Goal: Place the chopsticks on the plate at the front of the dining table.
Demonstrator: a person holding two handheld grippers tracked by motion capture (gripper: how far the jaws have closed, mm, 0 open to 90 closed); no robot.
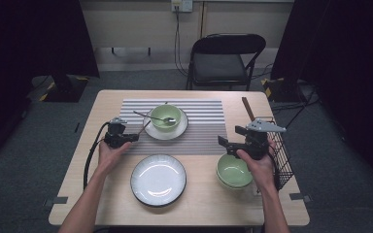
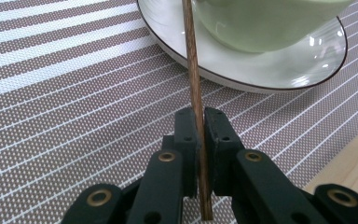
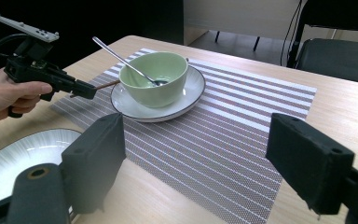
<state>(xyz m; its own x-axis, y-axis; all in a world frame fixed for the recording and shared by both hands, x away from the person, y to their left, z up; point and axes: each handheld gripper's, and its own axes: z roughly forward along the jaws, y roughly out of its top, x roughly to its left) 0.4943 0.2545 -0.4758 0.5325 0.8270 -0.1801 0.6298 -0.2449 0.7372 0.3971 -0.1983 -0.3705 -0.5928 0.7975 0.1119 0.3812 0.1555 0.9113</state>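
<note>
Clamped tight in the left tool (image 2: 198,140), a chopstick (image 2: 192,60) is held over the mat (image 2: 74,93) with its tip at the saucer (image 2: 270,70), apparently for laying down next, while the right tool (image 3: 196,154) waits wide open and empty.

A pale wooden rectangular surface (image 1: 77,160) is standing on a grey carpeted floor (image 1: 24,160). Behind it, a black folding chair with a padded seat (image 1: 223,60) is facing the far edge. A light beige wall panel (image 1: 136,22) is running across the back, with a white socket plate (image 1: 181,5) sitting near its top and a dark cable (image 1: 177,43) hanging down from it towards the floor. Black curtains (image 1: 29,39) are closing off both sides of the room. Yellow-and-black tape marks (image 1: 272,87) are lying on the floor near the curtain bases. Soft light is falling evenly from overhead.
</note>
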